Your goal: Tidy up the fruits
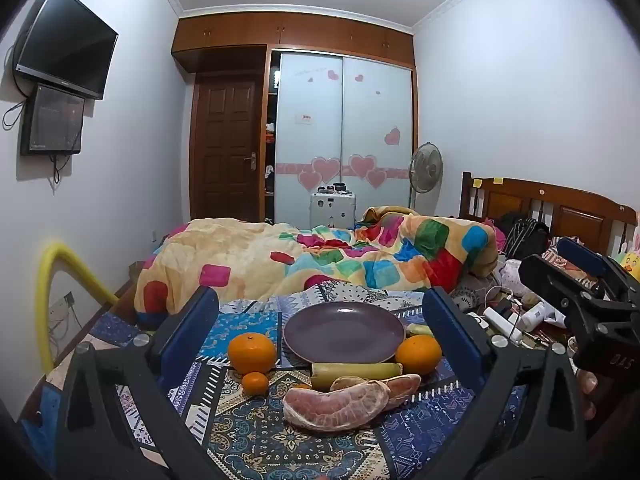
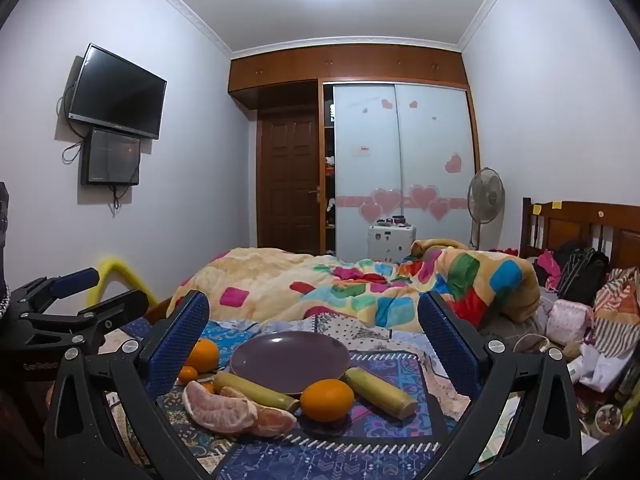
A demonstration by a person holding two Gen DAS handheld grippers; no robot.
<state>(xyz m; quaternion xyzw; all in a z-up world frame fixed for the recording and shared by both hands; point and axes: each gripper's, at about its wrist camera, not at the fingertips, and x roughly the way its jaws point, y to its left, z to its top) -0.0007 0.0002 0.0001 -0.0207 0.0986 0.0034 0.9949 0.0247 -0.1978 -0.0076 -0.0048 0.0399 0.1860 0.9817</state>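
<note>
An empty purple plate (image 1: 344, 332) (image 2: 290, 358) sits on a patterned cloth on the bed. Around it lie two large oranges (image 1: 252, 353) (image 1: 419, 354), a small orange (image 1: 255, 383), two sugarcane pieces (image 1: 356, 373) (image 2: 380, 392) and two peeled pomelo segments (image 1: 336, 404) (image 2: 220, 408). My left gripper (image 1: 320, 298) is open, its blue pads framing the plate from the near side, with nothing between them. My right gripper (image 2: 314, 300) is also open and holds nothing; an orange (image 2: 327, 399) lies just ahead of it. Each gripper shows at the edge of the other's view (image 1: 560, 260) (image 2: 96, 292).
A rumpled colourful quilt (image 1: 320, 256) lies behind the plate. Chargers, bottles and clothes clutter the bed's right side (image 1: 516, 316) (image 2: 580, 320). A yellow foam tube (image 1: 48, 280) stands at the left beside the bed. A wardrobe, a fan and a wall TV are farther off.
</note>
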